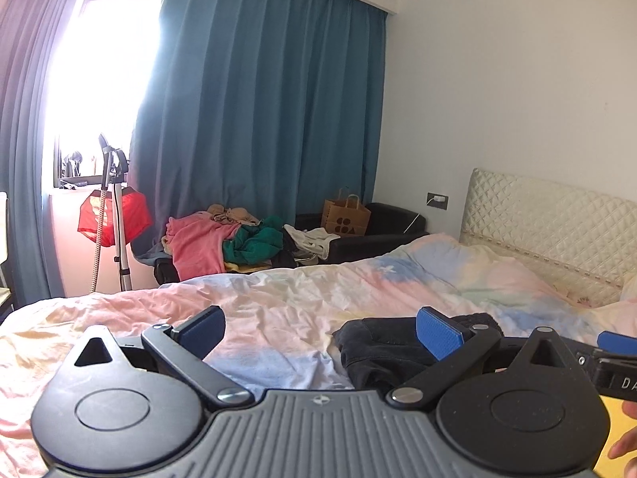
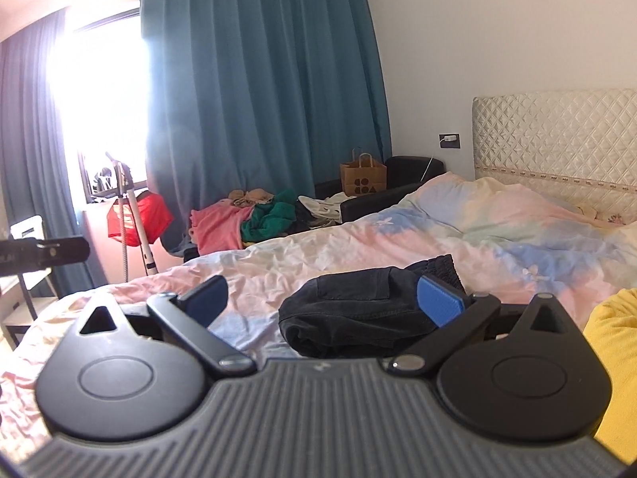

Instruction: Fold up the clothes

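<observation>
Right wrist: right gripper (image 2: 322,298) level, spread wide, empty.

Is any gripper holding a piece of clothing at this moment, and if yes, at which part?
Nothing is held. The left gripper and right gripper are both open and empty; the folded black garment lies free on the bed.

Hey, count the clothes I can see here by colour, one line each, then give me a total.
Black: 1, the folded black garment on the bed.
Pink: 1, the pink garment in the pile beyond the bed.
Green: 1, the green garment in the same pile.
White: 1, the white garment beside it.
Red: 1, the red garment hanging by the window.
Yellow: 1, the yellow garment at the right edge.
Total: 6, counting only clearly separate pieces.
</observation>
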Demonstrator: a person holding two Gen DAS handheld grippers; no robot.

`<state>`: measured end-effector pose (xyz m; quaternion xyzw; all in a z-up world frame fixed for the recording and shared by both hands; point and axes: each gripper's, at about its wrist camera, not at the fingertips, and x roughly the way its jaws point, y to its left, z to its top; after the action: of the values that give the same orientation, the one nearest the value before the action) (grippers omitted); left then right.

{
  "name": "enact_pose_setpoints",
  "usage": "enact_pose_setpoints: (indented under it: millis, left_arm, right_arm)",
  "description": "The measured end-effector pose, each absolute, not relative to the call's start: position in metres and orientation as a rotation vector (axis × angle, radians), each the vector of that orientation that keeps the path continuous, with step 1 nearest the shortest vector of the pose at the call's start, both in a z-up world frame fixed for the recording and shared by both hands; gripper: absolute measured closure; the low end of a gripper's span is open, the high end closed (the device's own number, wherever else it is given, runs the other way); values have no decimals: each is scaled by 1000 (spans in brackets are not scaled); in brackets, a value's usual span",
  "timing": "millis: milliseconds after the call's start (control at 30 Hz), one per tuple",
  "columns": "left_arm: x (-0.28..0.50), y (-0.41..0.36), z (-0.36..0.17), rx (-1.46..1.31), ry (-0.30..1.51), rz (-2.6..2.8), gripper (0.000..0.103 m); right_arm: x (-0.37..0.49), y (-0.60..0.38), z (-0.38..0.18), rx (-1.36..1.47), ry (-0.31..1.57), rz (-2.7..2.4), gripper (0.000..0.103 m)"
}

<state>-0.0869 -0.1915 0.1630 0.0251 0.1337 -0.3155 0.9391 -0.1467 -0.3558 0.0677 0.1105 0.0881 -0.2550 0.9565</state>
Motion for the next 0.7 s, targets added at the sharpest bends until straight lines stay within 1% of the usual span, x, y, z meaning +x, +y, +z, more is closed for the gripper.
enact_pose_setpoints:
  millis: [367,700]
  left_arm:
    - [-52,-199,117,56,334,-656,0]
    - [-43,-208,100,121,298,-576,0]
  right_arm:
    - [-138,-340,46,224,157,-534,0]
    - [-117,-337,22,206,177,-565,0]
